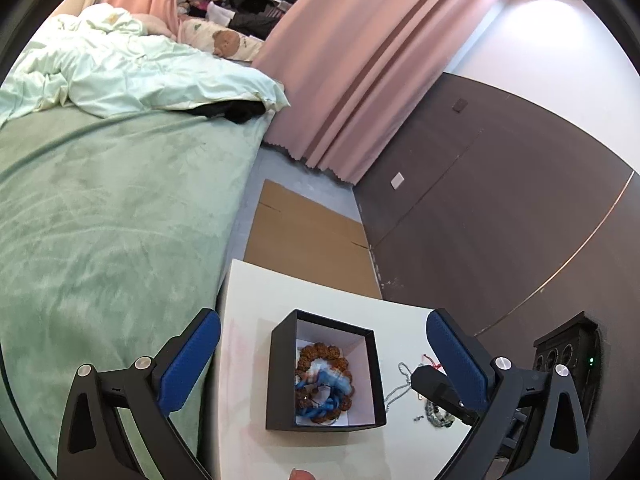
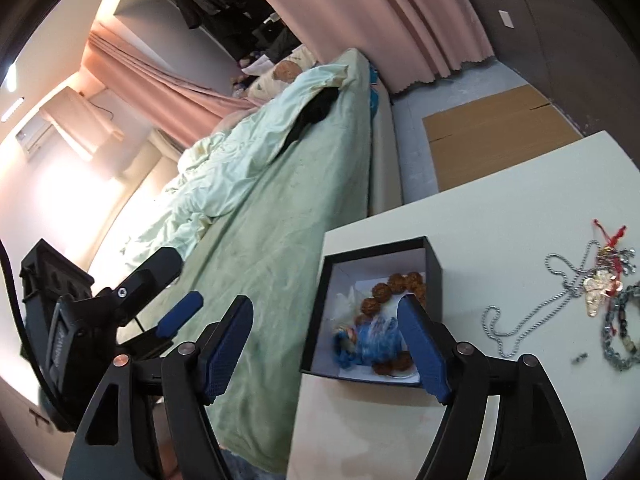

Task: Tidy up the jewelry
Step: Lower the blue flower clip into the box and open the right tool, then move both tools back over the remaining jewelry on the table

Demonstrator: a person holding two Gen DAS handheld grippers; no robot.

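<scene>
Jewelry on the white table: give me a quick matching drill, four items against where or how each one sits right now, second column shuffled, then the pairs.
Items:
1. brown bead bracelet
2. silver chain
3. red cord charm
4. left tongs

Place or state:
A. open, holding nothing
B. inside the black box, next to some blue jewelry
C. loose on the white table, snaking toward the box
D. at the far right of the loose pile, red strands uppermost in the right wrist view

Pairs: 1-B, 2-C, 3-D, 4-A
</scene>
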